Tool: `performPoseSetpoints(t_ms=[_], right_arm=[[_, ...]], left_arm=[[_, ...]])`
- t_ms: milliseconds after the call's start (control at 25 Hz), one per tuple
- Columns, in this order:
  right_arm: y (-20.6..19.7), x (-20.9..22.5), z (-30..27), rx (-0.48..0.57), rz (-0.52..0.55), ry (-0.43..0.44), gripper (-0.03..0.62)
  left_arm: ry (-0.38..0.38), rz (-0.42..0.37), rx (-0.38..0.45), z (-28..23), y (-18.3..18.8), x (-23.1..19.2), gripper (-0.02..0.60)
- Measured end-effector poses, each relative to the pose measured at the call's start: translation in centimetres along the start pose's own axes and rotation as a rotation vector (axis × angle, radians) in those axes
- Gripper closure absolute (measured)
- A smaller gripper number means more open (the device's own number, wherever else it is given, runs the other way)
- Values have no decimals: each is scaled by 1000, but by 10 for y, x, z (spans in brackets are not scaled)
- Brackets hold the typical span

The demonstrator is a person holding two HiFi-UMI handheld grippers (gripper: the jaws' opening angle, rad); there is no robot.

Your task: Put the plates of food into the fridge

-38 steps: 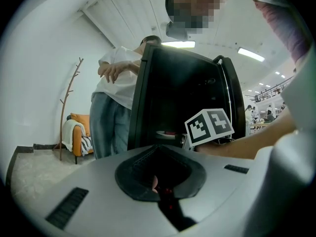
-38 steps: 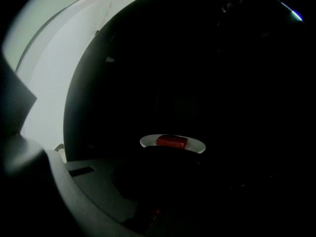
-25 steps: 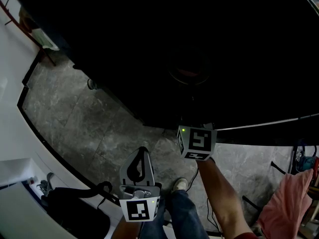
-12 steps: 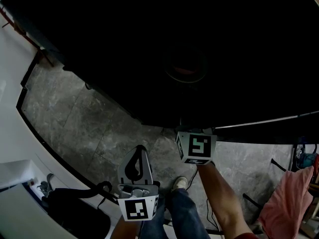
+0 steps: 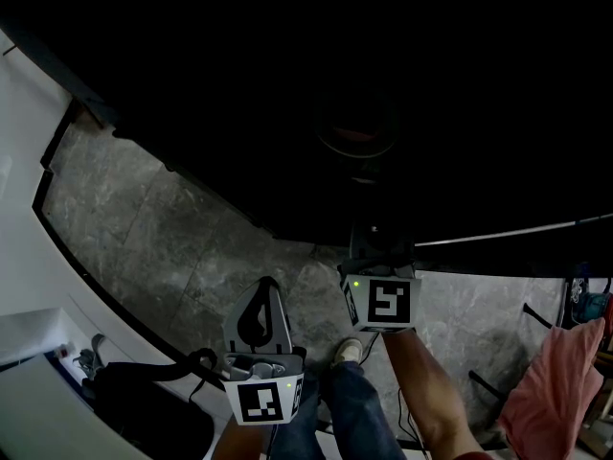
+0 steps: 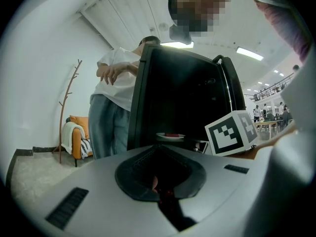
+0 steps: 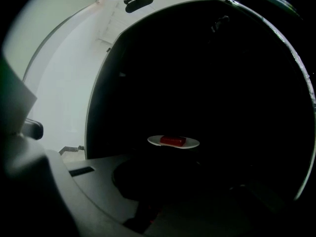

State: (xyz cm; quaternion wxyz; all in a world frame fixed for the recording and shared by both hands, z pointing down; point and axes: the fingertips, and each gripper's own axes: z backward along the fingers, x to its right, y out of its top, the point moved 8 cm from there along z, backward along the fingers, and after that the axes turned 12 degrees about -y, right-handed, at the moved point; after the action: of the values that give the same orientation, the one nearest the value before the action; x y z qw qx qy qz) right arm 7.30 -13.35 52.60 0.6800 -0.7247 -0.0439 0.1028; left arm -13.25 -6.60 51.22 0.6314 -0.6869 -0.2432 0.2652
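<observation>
Nearest in the head view, the left gripper [image 5: 270,295] hangs low over the grey stone floor [image 5: 172,228], beside the wearer's shoe [image 5: 346,356]. Its own view shows its fingers [image 6: 98,181] pressed together with nothing between them. Just to its right and a little further forward, the right gripper [image 5: 374,252] reaches from a bare forearm [image 5: 421,381], its marker cube [image 5: 380,301] lit against the floor and its tip at the edge of the fridge [image 5: 287,84]. Its own view is dim, but the two jaws seem closed on each other along a narrow seam, gripping nothing. Beyond them, apart from the tips, the plate [image 7: 154,141] lies flat and level inside the dark fridge, seen nearly edge-on as a thin white oval. On it lies the food [image 7: 173,140], a red oblong block, its long axis running across the right gripper view from left to right, roughly side-on to that gripper. What the plate rests on is lost in the dark. The left gripper view shows the same plate low in the open black cabinet. Behind and to the left of the fridge in that view stands a person [image 6: 116,98] in a white top, and further off, against the wall, a bare coat stand [image 6: 69,107].
</observation>
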Motion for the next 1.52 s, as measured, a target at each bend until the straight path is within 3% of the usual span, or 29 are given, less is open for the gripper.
performPoseSetpoints(t_ms=[880,1520], right_arm=[[22,-3,58,84,-49,83,583],[36,-3,97,120,-69,84,583]], left_arm=[[3,1,11,-3,4,-2,575],[2,11,6,-3,2,1,575]])
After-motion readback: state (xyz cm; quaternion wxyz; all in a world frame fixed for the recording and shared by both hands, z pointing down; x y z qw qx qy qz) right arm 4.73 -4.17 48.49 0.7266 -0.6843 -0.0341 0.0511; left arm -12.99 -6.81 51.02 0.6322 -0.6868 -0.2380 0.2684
